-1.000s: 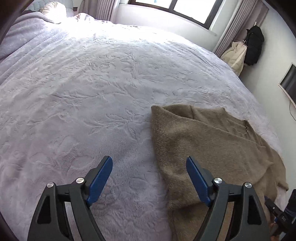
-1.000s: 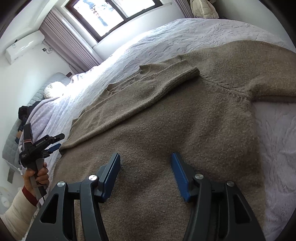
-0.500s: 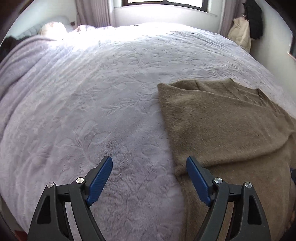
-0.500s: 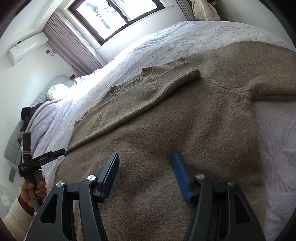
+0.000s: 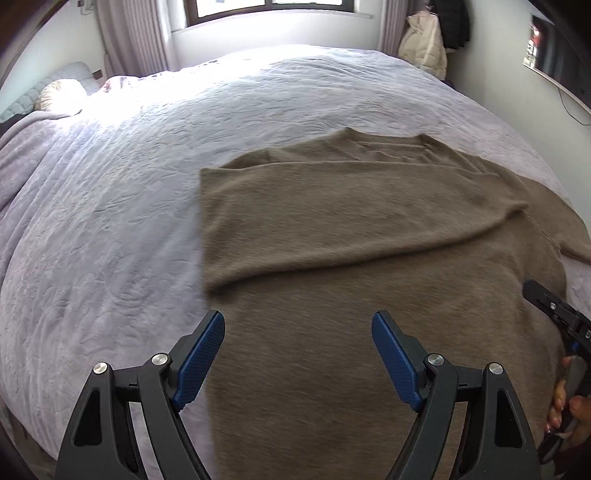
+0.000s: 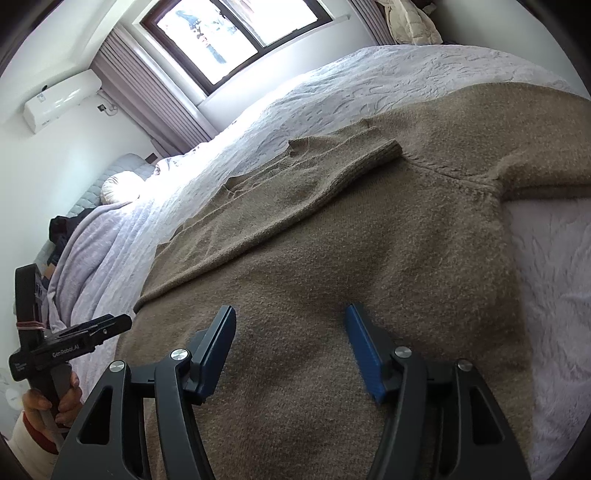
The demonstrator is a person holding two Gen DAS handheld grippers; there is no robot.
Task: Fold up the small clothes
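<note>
Sweater (image 5: 369, 229) flat on bed (image 5: 129, 184), window (image 6: 229, 40) behind.

Daylight from the window (image 6: 236, 40) washes the lavender bedspread (image 5: 110, 221).

"GenRobot.AI" is printed in white on the left gripper (image 6: 107, 325) body.

- Bedspread (image 5: 147, 206), pale lilac with an embossed leaf pattern, fills most of both views.
- Window (image 6: 229, 40), dark frame, top centre of right wrist view; bright daylight.
- Pleated curtains (image 6: 147, 96) left of the window.
- White air conditioner (image 6: 61, 99) on the wall, upper left.
- Pillow (image 5: 59, 94) and padded headboard (image 5: 22, 99), upper left of left wrist view.
- Cream jacket (image 5: 423, 48) and black coat (image 5: 452, 22) hanging, upper right.
- Wall-mounted screen (image 5: 557, 55), far right edge.
</note>
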